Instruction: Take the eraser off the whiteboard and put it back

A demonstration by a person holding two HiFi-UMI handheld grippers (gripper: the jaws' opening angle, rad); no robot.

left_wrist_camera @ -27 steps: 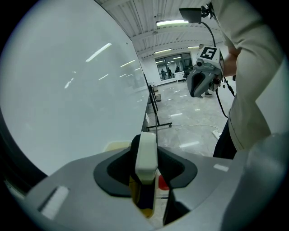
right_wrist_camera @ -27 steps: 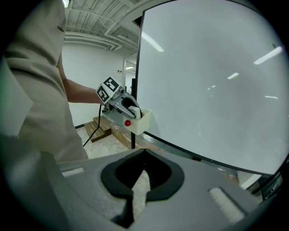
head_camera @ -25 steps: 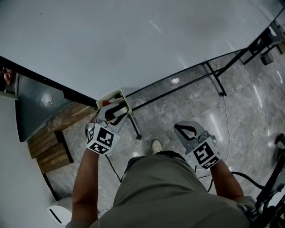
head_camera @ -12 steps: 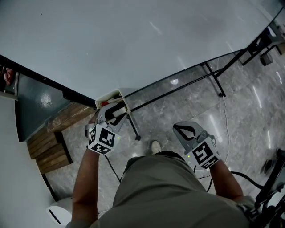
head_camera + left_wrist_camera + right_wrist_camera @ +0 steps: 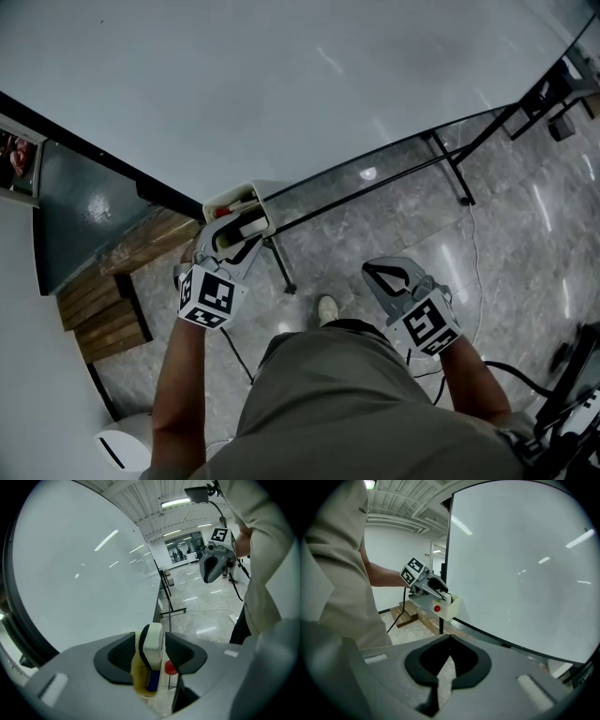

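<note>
Nearest, by my waist, my right claw [image 5: 449, 660] was shut and empty. Further out, my left claw [image 5: 231, 236] had just been opening, jaws apart around the white eraser [image 5: 153, 641], which stood in the cream tray [image 5: 139, 679] at the bottom edge of the whiteboard [image 5: 84, 573].

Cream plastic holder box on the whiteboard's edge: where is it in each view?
Head view: cream plastic holder box left of centre.
Left gripper view: bottom centre, beyond the jaws.
Right gripper view: near centre.
Shared landmark: the large white whiteboard.
</note>
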